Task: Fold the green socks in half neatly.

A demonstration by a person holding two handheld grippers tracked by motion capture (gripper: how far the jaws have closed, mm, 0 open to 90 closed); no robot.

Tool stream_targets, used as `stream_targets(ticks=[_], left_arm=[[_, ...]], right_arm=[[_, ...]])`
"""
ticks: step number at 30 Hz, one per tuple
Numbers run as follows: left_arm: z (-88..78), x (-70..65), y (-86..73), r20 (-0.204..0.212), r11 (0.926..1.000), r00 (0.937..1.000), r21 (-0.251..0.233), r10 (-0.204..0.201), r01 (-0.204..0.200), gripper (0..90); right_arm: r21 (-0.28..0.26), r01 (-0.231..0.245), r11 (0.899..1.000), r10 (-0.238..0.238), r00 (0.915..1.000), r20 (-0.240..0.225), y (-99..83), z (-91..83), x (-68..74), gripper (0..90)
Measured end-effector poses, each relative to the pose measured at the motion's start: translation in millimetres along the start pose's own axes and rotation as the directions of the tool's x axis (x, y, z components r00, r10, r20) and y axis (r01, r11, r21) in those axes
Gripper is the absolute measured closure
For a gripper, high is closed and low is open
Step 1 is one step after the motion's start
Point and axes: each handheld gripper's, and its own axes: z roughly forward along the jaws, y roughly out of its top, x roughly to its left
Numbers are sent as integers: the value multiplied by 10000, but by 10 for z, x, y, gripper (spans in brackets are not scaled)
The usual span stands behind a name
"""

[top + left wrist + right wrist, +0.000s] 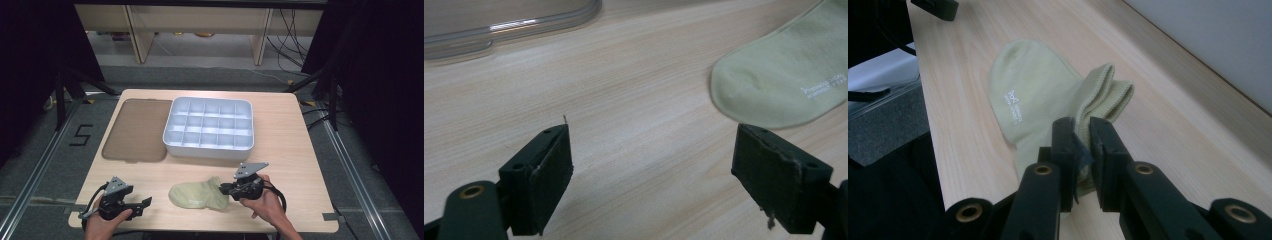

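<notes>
On the counter (pixel 295 145), near edge: a pale green sock (pixel 197 195) was seen lying flat, toe toward the left, cuff toward the right.
Sock, detail: small white lettering was noted on the foot in the right gripper view (pixel 1013 102); the ribbed cuff was lifted and bunched at the jaws, while the toe was left resting on the wood.
Right hand-held gripper (pixel 224 189): it was held in the person's right hand at the sock's cuff end; its jaws were seen clamped on the cuff fabric, nearly together, with cloth pinched between the pads (pixel 1083 150).
Left hand-held gripper (pixel 146 202): it was held low at the near left corner, well apart from the sock; its jaws stood wide apart over bare wood with nothing between them (pixel 651 185).
Sock from the left gripper view: the toe (pixel 784 80) was seen ahead and to the right of the jaws, untouched.
Box: a white compartment tray (pixel 208 145) was set at the middle of the counter, beyond the sock, its cells empty.
Lid: a clear brownish lid (pixel 137 130) was laid flat just beside the tray, on its left.
</notes>
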Motion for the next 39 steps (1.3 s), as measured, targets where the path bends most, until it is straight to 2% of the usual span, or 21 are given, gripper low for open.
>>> stream_targets(ticks=[1, 6, 8, 10, 11, 12, 13, 14, 15, 16, 19, 20, 23, 24, 25, 26, 28, 30, 31, 35, 39], left_arm=[[1, 7, -5, 59, 10000, 10000, -2, 54, -54, 158], [5, -7, -1, 39, 9999, 10000, -79, 80, -79, 160], [9, -27, 2, 97, 10000, 9999, -7, 74, -74, 162], [29, -58, 5, 219, 9998, 9997, -196, -101, 105, 162], [25, -68, 12, 363, 9999, 9993, 12, 113, -114, 162], [25, -68, 12, 363, 9999, 9993, 12, 113, -114, 163], [51, -91, 7, 527, 9998, 9986, -178, 65, -55, 163], [71, -124, 11, 596, 9993, 9980, -296, -187, 205, 162], [74, -129, 18, 669, 9999, 9978, -151, 44, -34, 163], [96, -167, 25, 720, 9995, 9973, -290, -113, 135, 163], [142, -221, 53, 831, 9992, 9957, -13, 409, -409, 163], [142, -221, 53, 831, 9992, 9957, -13, 409, -409, 163], [231, -352, 128, 1189, 9992, 9921, 19, 389, -394, 162], [231, -352, 128, 1189, 9992, 9921, 19, 389, -394, 163], [280, -428, 184, 1401, 9974, 9876, 67, 703, -720, 168], [280, -428, 184, 1401, 9974, 9876, 67, 703, -720, 175], [390, -575, 283, 1637, 9949, 9815, 2, 994, -1008, 178], [417, -607, 307, 1774, 9948, 9791, 56, 990, -1016, 189], [507, -686, 372, 1950, 9930, 9741, 61, 1147, -1182, 199], [640, -797, 459, 2116, 9890, 9674, 204, 1392, -1467, 206], [728, -876, 524, 2154, 9877, 9655, 219, 1466, -1549, 234]], right_arm=[[100, 25, 9999, -25, 10000, -21, -49, -83, -50, 819], [263, -116, 9996, 117, 9999, -39, -153, -192, -121, 819], [365, -333, 9988, 334, 9994, -15, -206, -255, -137, 819], [439, -123, 9990, 124, 9999, -20, -268, -322, -212, 819], [504, -4, 9987, 3, 10000, 23, -296, -344, -245, 818], [504, -4, 9987, 3, 10000, 23, -296, -344, -245, 818], [554, 50, 9985, -54, 10000, 73, -312, -359, -265, 819], [616, 85, 9981, -85, 10000, -12, -343, -376, -307, 819], [643, 62, 9979, -60, 10000, -36, -362, -394, -330, 818], [645, 60, 9979, -61, 10000, 19, -386, -411, -363, 819], [641, -66, 9979, 64, 10000, 34, -441, -438, -426, 818], [659, -174, 9977, 171, 9998, 54, -454, -438, -433, 818], [689, -62, 9976, 53, 9999, 125, -490, -433, -492, 817], [678, -91, 9977, 84, 9999, 102, -494, -432, -497, 817], [704, -133, 9974, 120, 9998, 178, -501, -438, -504, 817], [704, -133, 9974, 120, 9998, 178, -501, -438, -504, 817], [866, -167, 9961, 146, 9996, 241, -513, -420, -514, 816], [884, -152, 9960, 129, 9996, 269, -516, -414, -519, 816], [893, -174, 9959, 146, 9994, 320, -521, -400, -527, 815], [992, -139, 9950, 112, 9996, 278, -526, -394, -531, 815], [1024, -155, 9946, 125, 9995, 297, -533, -386, -536, 813]])
